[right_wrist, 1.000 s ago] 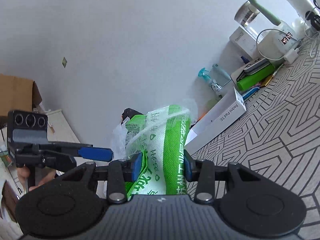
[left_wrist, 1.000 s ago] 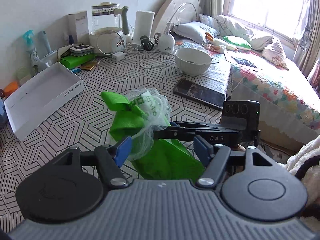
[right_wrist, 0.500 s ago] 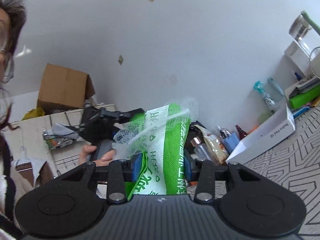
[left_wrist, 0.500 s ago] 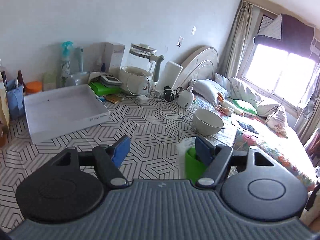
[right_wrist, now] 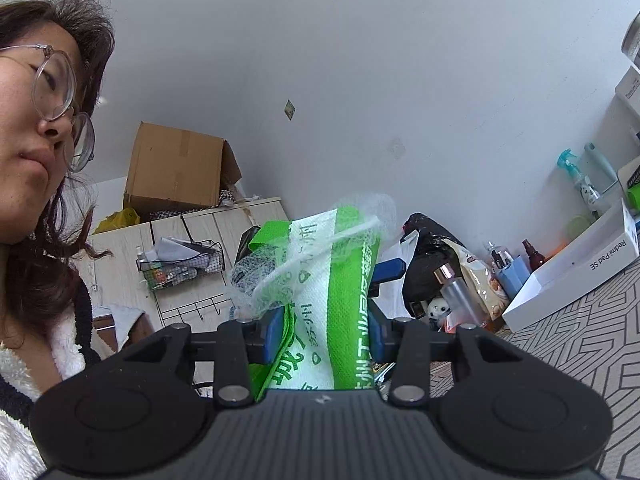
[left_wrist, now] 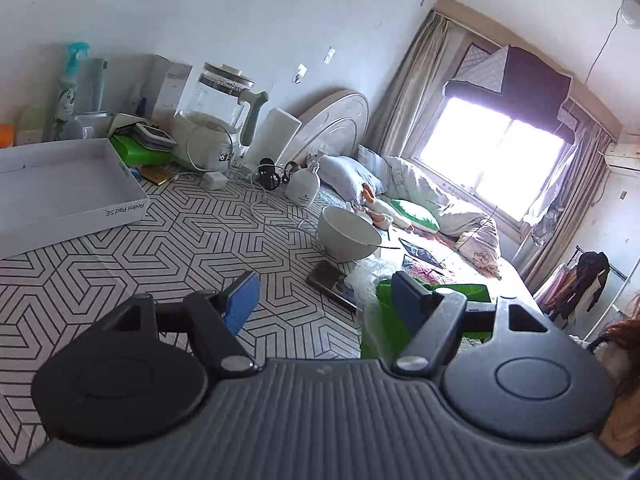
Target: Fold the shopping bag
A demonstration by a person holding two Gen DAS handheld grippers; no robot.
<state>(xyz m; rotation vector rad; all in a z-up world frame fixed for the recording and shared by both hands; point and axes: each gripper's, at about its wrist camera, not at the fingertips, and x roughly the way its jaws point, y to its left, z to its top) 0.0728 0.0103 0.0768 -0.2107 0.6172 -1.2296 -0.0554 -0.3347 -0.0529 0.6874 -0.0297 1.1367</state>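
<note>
The right gripper [right_wrist: 323,336] has its fingers clamped on the green-and-white woven shopping bag [right_wrist: 324,280], held upright in the air. The left gripper [left_wrist: 324,300] has its fingers spread apart over the geometric-patterned tabletop [left_wrist: 160,256]; the bag [left_wrist: 380,320] sits at its 3 o'clock.

We cannot see the shopping bag's [right_wrist: 340,300] lower part, hidden behind the right gripper's [right_wrist: 322,334] body; in the left wrist view the left gripper [left_wrist: 322,300] covers most of it, and the white box [left_wrist: 60,196] runs off the left edge
</note>
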